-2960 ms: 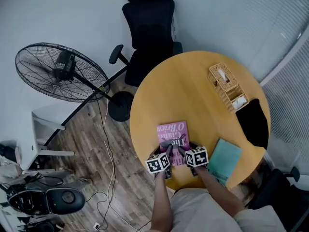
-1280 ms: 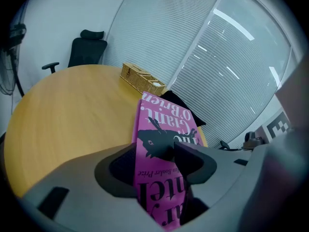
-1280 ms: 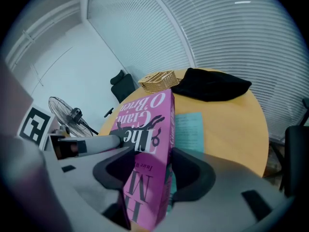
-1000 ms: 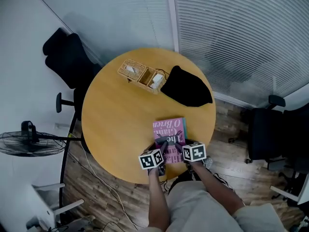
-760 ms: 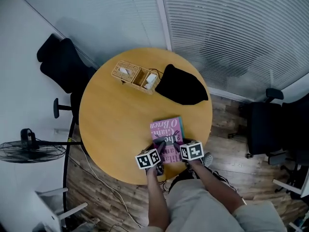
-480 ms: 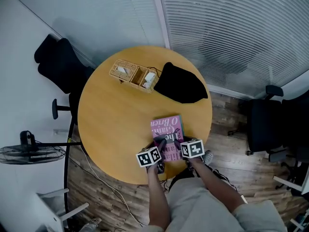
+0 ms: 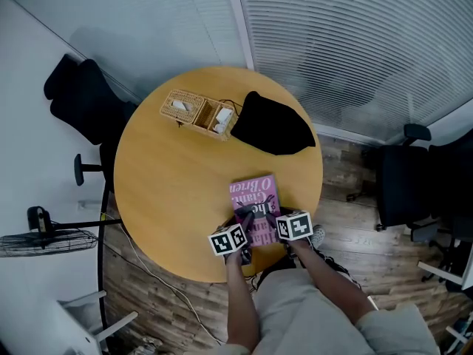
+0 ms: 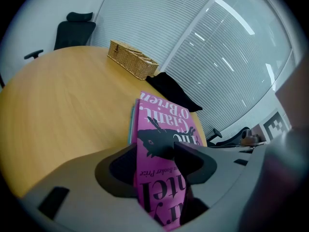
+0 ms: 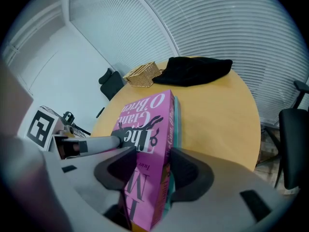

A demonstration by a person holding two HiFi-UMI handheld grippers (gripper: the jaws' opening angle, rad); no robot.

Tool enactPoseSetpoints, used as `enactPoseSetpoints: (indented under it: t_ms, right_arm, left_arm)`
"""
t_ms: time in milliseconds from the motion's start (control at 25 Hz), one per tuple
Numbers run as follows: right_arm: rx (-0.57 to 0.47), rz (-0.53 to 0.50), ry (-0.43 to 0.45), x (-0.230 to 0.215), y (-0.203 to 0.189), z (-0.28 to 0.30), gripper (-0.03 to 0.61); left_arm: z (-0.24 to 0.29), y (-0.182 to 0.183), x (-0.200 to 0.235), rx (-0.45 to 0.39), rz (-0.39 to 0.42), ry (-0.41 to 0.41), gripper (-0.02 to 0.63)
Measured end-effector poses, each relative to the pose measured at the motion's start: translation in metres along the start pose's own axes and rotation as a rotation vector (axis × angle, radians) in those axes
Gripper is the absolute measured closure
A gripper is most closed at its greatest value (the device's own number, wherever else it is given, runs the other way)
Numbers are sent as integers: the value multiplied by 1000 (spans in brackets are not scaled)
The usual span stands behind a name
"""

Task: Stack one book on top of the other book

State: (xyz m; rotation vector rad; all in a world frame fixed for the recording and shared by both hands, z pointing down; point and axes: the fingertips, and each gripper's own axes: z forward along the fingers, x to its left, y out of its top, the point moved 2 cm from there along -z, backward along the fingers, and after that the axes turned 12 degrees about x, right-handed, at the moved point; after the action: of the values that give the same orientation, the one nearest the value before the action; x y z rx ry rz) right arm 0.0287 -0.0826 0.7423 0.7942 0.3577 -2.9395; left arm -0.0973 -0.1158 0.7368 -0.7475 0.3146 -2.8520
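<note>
A pink book [image 7: 256,205] lies on top of a teal book [image 8: 131,124] near the front edge of the round wooden table [image 7: 170,191]. Only a thin teal edge [image 9: 175,124] shows beside the pink cover. My left gripper [image 7: 244,217] is shut on the near left part of the pink book [image 8: 164,129], one jaw on the cover. My right gripper [image 7: 269,218] is shut on the near right part of the pink book [image 9: 145,124]. The teal edge runs along that gripper's lower jaw. Both grippers point down and away from me.
A wicker basket [image 7: 196,113] and a black cloth [image 7: 273,132] sit at the far side of the table. Black office chairs stand at the left [image 7: 77,98] and right [image 7: 403,176]. A floor fan [image 7: 44,239] stands at the left. Blinds cover the far wall.
Three seconds ago the teal book lay apart at the right; now the pink book rests on it. Over the last second both grippers and the pink book have barely moved.
</note>
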Motion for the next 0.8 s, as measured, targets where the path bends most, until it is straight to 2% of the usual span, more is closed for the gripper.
enactPoseSetpoints:
  t_ms: [800]
  right_arm:
    - [-20,3,-6,-2,1,-2,356]
  left_arm:
    - [1,1,-4,-7,10,10,362]
